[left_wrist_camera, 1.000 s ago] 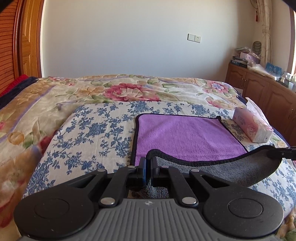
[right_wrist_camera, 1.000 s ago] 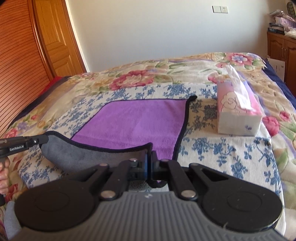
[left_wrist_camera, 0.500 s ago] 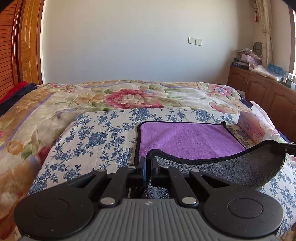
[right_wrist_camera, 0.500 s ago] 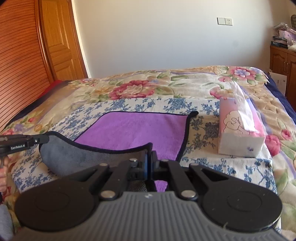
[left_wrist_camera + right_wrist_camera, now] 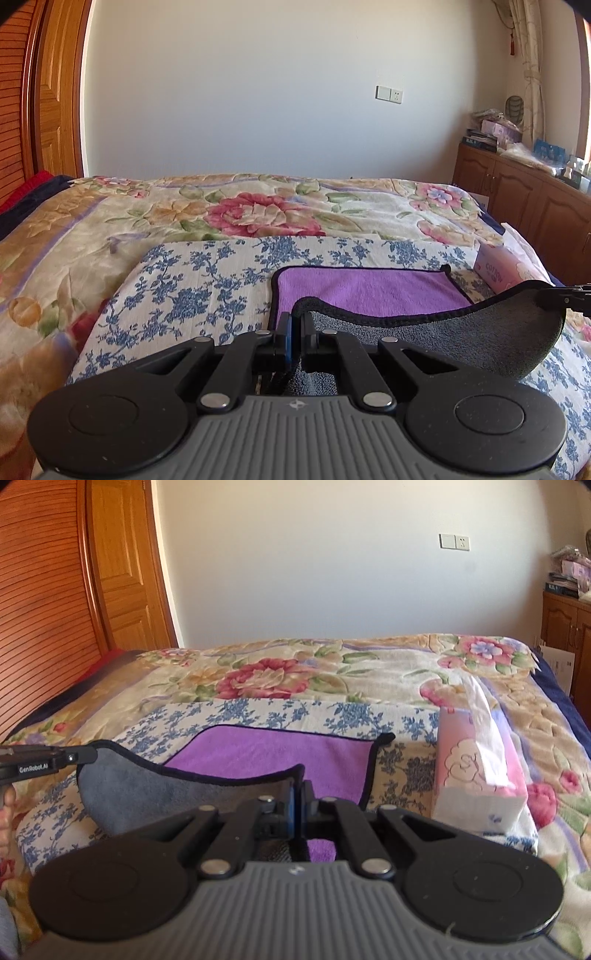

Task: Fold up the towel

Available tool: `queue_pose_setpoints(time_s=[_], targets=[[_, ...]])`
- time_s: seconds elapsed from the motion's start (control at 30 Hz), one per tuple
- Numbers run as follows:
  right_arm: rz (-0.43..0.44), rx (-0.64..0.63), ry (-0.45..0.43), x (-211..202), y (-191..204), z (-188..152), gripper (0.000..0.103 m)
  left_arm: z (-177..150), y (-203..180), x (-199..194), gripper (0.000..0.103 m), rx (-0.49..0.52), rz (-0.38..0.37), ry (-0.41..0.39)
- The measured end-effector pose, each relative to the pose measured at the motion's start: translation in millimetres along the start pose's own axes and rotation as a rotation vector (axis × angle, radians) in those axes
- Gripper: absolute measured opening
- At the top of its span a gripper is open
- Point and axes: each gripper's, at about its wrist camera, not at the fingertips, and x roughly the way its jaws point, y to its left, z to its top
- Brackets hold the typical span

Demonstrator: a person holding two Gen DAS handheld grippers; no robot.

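Observation:
A towel, purple on top (image 5: 369, 291) and grey underneath (image 5: 461, 339), with a black hem, lies on the blue-flowered cloth (image 5: 207, 284) on the bed. My left gripper (image 5: 294, 325) is shut on the towel's near left corner. My right gripper (image 5: 298, 797) is shut on the near right corner. The near edge is lifted and sags between them, grey side facing me, over the purple part (image 5: 273, 753). Each gripper's tip shows in the other view: the right one (image 5: 565, 295) and the left one (image 5: 55, 758).
A pink tissue box (image 5: 476, 771) stands on the bed just right of the towel; it also shows in the left wrist view (image 5: 498, 266). A floral quilt (image 5: 258, 210) covers the bed. Wooden cabinets (image 5: 524, 199) stand at right, a wooden door (image 5: 125, 572) at left.
Both grippers have risen and carried the towel's near edge forward over the purple part, so less purple shows. Both stay shut on their corners.

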Motion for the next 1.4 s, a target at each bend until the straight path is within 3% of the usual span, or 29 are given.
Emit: queue_pose_setpoints(time_s=[0.97, 1.4], targets=[[-0.002, -0.049, -0.001, 40.2, -20.3, 17.2, 0.004, 33.6, 0.3, 47.1, 0.005, 0.005, -0.048, -0.022], [-0.008, -0.036, -0.047, 45.1, -24.5, 33.5, 0.004, 54.1, -3.2, 55.6, 0.005, 0.024, -0.045, -0.040]])
